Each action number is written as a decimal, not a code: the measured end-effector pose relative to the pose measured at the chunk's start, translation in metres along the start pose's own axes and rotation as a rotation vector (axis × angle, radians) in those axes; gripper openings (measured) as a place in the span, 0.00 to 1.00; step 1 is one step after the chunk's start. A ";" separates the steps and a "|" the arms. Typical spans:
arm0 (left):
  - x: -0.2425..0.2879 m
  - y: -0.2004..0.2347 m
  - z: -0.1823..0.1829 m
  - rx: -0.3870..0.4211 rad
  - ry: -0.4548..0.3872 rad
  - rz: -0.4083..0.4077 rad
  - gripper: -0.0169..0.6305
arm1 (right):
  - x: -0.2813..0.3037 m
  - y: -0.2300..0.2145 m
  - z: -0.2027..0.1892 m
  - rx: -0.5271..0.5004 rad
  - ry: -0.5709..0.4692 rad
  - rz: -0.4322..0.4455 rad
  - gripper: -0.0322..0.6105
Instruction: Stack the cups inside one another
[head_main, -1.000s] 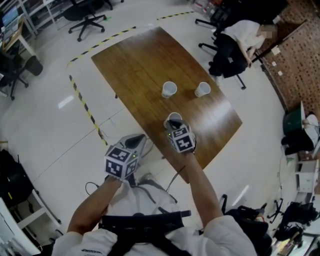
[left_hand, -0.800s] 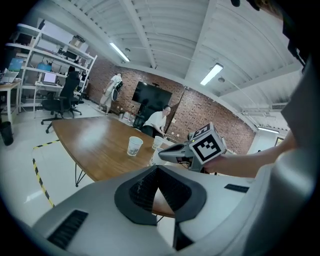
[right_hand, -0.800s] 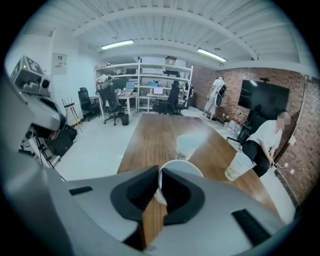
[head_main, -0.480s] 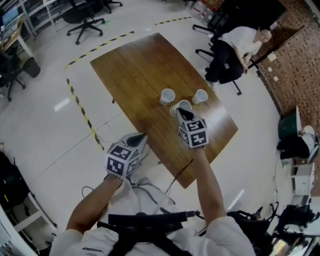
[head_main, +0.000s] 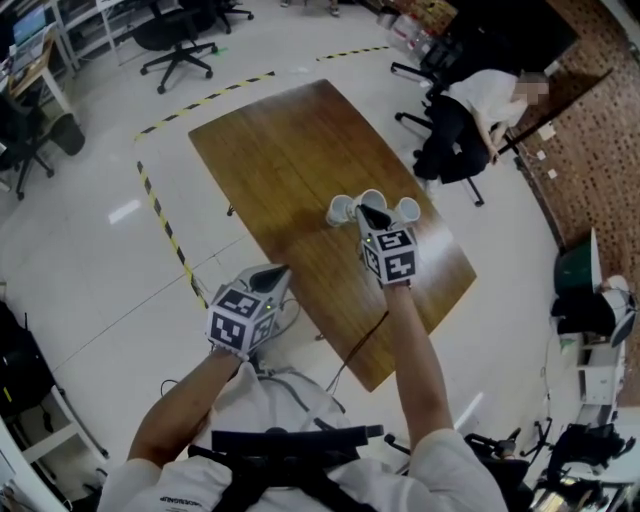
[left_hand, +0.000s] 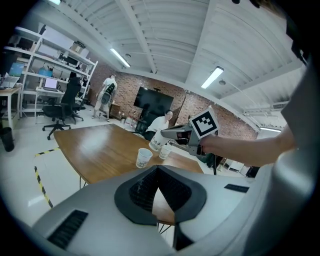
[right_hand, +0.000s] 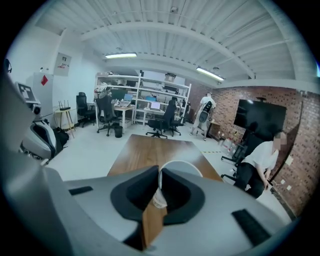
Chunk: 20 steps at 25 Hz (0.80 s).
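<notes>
Three white paper cups are in view over the wooden table (head_main: 290, 150). Two stand upright on it: a left cup (head_main: 340, 210) (left_hand: 143, 157) and a right cup (head_main: 408, 210) (left_hand: 165, 151). The third cup (head_main: 373, 200) (right_hand: 180, 167) hangs in the air between them, its wall pinched by my right gripper (head_main: 366, 212) (right_hand: 160, 172), which is shut on it. My left gripper (head_main: 272, 275) (left_hand: 158, 170) stays off the table's near-left edge, with its jaws together and nothing between them.
A seated person (head_main: 480, 85) is just beyond the table's far right corner. Office chairs (head_main: 180, 35) stand at the back left. Yellow-black floor tape (head_main: 165, 215) runs along the table's left side. Shelves and desks (right_hand: 140, 100) line the far wall.
My right gripper has lifted the cup from near the table's front edge and carried it away from me, to between the two standing cups. The left gripper has shifted slightly.
</notes>
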<state>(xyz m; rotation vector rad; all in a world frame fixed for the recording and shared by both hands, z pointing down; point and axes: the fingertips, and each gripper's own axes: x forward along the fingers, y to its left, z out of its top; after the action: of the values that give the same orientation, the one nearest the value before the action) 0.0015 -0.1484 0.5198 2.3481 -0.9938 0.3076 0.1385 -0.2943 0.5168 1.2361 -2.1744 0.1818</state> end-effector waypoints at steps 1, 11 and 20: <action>-0.002 0.002 0.001 -0.001 -0.001 0.003 0.01 | 0.005 -0.001 0.001 0.001 0.004 0.002 0.09; -0.020 0.033 -0.005 -0.038 0.005 0.062 0.01 | 0.058 -0.001 -0.024 -0.036 0.106 0.021 0.09; -0.033 0.051 -0.015 -0.079 0.003 0.102 0.01 | 0.091 0.007 -0.059 -0.090 0.222 0.026 0.13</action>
<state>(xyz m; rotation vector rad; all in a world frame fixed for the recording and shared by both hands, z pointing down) -0.0579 -0.1497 0.5394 2.2300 -1.1067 0.3062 0.1258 -0.3329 0.6171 1.0838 -1.9856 0.2188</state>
